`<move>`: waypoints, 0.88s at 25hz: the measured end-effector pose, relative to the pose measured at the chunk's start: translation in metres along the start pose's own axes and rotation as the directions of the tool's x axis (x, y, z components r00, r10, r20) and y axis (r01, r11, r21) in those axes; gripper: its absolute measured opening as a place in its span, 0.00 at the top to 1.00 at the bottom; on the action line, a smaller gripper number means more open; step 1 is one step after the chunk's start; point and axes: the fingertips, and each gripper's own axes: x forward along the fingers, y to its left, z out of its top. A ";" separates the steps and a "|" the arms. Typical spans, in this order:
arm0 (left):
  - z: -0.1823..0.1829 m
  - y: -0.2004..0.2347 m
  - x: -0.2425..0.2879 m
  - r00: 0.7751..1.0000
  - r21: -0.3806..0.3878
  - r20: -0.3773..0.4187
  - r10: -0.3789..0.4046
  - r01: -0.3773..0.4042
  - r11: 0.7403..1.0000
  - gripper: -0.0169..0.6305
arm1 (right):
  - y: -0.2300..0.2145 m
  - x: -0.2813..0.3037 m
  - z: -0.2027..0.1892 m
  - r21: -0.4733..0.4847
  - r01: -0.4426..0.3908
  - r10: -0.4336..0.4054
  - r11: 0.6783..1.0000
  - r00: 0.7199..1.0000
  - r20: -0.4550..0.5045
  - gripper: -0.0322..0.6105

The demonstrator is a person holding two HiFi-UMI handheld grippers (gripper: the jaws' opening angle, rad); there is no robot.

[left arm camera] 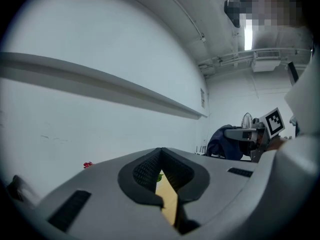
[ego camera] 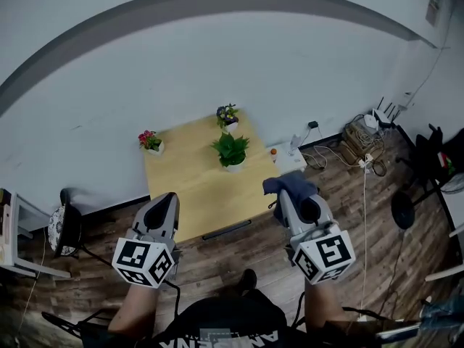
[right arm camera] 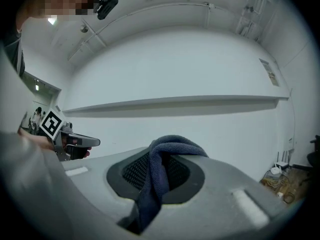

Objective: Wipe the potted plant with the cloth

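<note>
Far across the table (ego camera: pixel 190 194), the potted plant (ego camera: pixel 231 149) looks light and tippable, best steadied at its pot by the clenched, empty left gripper (ego camera: pixel 165 200) while the right gripper (ego camera: pixel 281 194) pinches the soft, limp cloth (ego camera: pixel 293 185).

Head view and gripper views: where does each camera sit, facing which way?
Head view: on the person's head, looking steeply down at the table and a potted plant; shows forearms, left gripper, right gripper holding cloth.
Left gripper view: on the left gripper, looking along shut jaws at the wall; right gripper at right.
Right gripper view: along jaws clamped on the cloth, at that wall; left gripper at left.
Shared: each gripper view shows the other gripper.
</note>
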 end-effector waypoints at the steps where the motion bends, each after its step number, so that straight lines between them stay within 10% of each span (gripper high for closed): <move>1: 0.001 -0.002 0.010 1.000 0.005 -0.003 0.004 -0.004 1.000 0.97 | -0.008 0.004 -0.001 0.004 -0.008 0.008 1.000 1.000 -0.001 0.88; 22: -0.004 0.000 0.154 0.985 0.129 -0.112 -0.134 0.148 0.981 0.97 | -0.086 0.089 -0.007 0.020 0.019 -0.019 1.000 1.000 -0.020 0.88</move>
